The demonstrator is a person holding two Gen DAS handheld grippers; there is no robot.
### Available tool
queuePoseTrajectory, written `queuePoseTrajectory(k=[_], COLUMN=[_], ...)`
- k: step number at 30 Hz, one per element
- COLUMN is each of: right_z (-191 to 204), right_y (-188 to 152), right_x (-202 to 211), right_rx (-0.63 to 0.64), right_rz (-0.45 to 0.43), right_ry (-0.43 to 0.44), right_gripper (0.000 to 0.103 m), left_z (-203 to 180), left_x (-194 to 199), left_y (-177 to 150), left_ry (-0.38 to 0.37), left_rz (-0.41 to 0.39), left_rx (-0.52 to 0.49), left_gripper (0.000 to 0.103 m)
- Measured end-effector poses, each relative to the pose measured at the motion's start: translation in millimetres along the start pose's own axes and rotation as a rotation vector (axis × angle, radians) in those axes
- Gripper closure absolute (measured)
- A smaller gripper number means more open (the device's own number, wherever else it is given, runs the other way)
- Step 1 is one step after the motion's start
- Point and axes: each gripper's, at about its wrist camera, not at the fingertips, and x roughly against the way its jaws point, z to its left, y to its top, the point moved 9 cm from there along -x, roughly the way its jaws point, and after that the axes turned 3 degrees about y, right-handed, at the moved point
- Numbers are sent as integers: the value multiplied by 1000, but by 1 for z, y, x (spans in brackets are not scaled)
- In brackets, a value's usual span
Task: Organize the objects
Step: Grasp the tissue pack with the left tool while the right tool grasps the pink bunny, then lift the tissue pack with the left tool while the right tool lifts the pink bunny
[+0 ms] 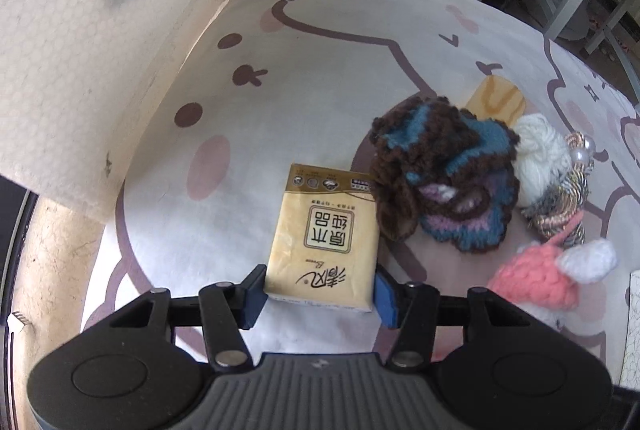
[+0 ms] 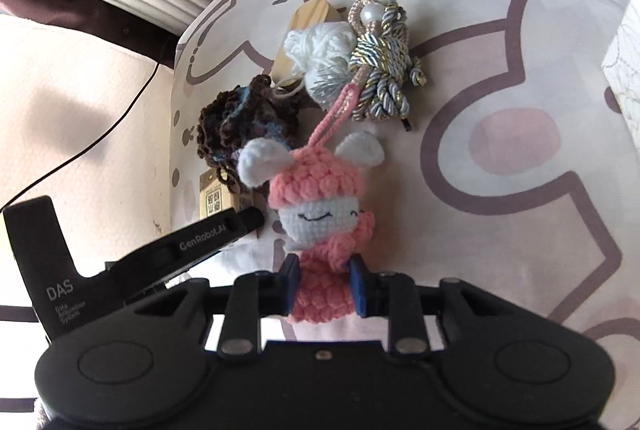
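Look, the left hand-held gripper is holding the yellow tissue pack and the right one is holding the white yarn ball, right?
Not quite. The right hand-held gripper is closed on the pink crochet doll, not the white yarn ball, which lies apart on the cloth further off, as the right wrist view shows. The left hand-held gripper does hold the yellow tissue pack.

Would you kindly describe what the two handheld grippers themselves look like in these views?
Both are matte black plastic. The left gripper and right gripper each have blue finger pads, black linkage bars with silver pivot screws, two round caps and a ribbed centre. From the right wrist view, the left gripper's side reads "GenRobot.AI" and "DAS" in white. No hands, sleeves or gripper cables show.
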Motion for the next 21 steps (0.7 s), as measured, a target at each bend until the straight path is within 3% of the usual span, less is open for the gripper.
queuePoseTrajectory(k=[3,16,19,20,21], right_z=[-5,-21,-33,-37,-40], right_y=[-4,-16,-12,-11,-9], right_x=[15,57,57,58,56], right_rx=[35,37,-93,-136,-166], right_rz=[10,16,-5,-22,-29], right_ry=[-4,8,47,49,47], right_gripper=[93,94,81,67,66], left_z=[3,-6,-5,-3,-2], left_x=[7,39,38,38,38], left_y=[-19,-78,-81,-82,-82], left_ry=[9,-11,-12,-9,-7], left_rz=[22,88,95,95,94], left_rx=[-23,-119,-118,-111,-103], left_gripper=[48,48,48,48,47])
